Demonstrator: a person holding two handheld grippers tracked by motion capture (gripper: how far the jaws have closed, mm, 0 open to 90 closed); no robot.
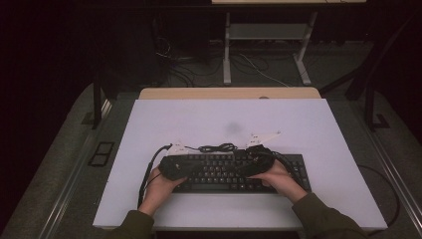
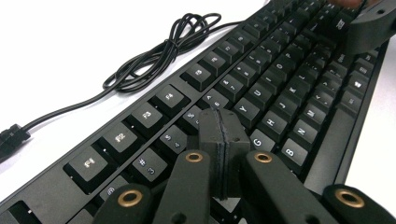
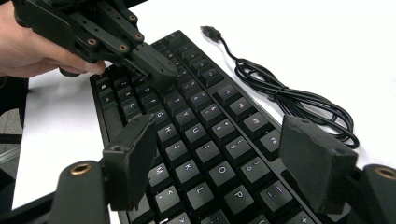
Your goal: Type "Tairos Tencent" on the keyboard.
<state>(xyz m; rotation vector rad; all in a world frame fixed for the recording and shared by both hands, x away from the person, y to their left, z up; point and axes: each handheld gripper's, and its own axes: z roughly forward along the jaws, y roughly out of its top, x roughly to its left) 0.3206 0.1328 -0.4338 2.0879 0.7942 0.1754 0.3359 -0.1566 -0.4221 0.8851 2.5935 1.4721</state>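
Observation:
A black keyboard (image 1: pixel 234 172) lies across the near middle of the white table (image 1: pixel 298 124). Its cable (image 1: pixel 219 148) is coiled just behind it, ending in a USB plug (image 3: pixel 210 31). My left gripper (image 1: pixel 185 168) is over the keyboard's left end. In the left gripper view, the left gripper (image 2: pixel 222 128) is shut with nothing between its pads, tips right above the upper letter keys (image 2: pixel 261 119). My right gripper (image 1: pixel 247 167) hovers over the keyboard's right half. Its jaws stand open in the right gripper view (image 3: pixel 224 154), apart over the keys (image 3: pixel 219 172). The left gripper (image 3: pixel 156 65) shows beyond, in a hand.
The table's wooden edge (image 1: pixel 229 93) runs along the far side. Behind it stand a desk frame (image 1: pixel 268 45) and loose cables on the floor (image 1: pixel 184 69). Dark furniture legs (image 1: pixel 370 104) stand at the right.

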